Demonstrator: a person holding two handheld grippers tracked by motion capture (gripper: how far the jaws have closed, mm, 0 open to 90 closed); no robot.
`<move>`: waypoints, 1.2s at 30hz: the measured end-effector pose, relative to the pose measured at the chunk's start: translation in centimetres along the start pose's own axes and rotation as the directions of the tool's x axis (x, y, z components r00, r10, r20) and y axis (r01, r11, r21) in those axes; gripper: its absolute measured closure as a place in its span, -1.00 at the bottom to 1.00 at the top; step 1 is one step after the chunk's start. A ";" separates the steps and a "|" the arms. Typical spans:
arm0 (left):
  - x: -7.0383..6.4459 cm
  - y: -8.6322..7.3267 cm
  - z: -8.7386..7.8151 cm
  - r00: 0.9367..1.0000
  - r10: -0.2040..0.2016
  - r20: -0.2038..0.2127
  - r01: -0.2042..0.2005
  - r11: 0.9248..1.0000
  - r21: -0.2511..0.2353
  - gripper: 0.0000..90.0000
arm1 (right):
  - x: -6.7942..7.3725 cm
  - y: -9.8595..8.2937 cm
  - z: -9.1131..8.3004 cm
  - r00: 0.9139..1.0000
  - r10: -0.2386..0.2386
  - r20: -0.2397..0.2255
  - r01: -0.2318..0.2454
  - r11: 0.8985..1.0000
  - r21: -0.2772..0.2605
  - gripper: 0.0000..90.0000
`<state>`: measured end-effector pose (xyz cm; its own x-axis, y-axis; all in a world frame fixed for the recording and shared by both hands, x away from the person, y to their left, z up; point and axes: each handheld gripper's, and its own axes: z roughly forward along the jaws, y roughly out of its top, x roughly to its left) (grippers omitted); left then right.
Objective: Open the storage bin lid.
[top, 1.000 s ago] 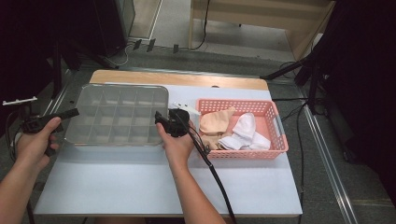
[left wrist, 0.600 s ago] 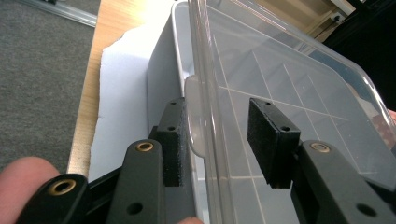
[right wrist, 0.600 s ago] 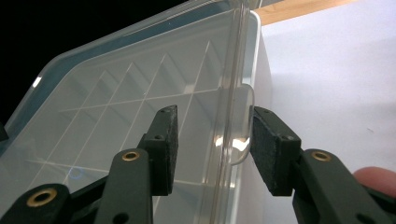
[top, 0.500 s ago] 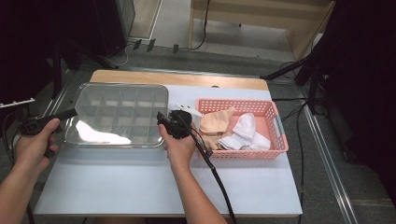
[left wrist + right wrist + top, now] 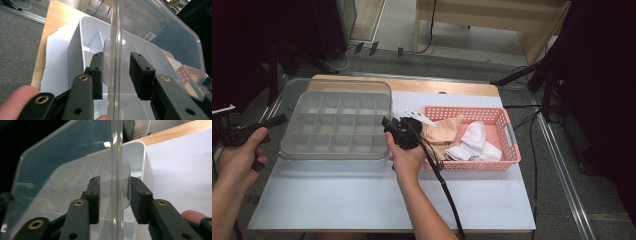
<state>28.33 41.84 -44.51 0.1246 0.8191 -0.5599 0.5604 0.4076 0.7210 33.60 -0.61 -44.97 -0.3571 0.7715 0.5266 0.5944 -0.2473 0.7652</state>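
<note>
With both the left gripper [image 5: 115, 75] and right gripper [image 5: 113, 200] standing apart astride its edge, the clear hinged plastic lid [image 5: 339, 86], raised over the grey compartmented organiser box [image 5: 337, 131] at the table's left, could slip free and drop.

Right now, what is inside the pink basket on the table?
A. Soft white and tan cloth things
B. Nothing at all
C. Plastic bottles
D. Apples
A: the pink basket holds crumpled white cloth beside a tan piece.
</note>
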 end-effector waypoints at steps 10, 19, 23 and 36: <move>-0.4 -0.2 -1.6 0.995 -0.052 0.087 0.055 0.998 -0.041 0.58 | 0.5 0.7 -2.3 0.997 0.060 -0.041 -0.061 0.998 -0.014 0.55; -1.9 -1.5 -3.2 0.994 -0.017 0.106 0.023 0.998 -0.054 0.59 | 0.6 0.0 -4.6 0.998 0.056 -0.042 -0.057 0.998 -0.030 0.54; -2.1 -2.0 -3.6 0.995 -0.014 0.098 0.020 0.998 -0.054 0.59 | 0.5 -0.3 -5.3 0.997 0.052 -0.049 -0.053 0.998 -0.013 0.55; -2.9 -4.4 -4.9 0.997 -0.002 0.073 0.006 0.999 -0.050 0.59 | -0.4 -2.3 -6.5 0.998 0.047 -0.053 -0.046 0.999 0.009 0.52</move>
<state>21.45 39.59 -44.06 0.1832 0.7866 -0.5896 0.5193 0.4319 0.7375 27.76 -4.16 -44.52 -0.3664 0.7272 0.5805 0.6164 -0.2777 0.7368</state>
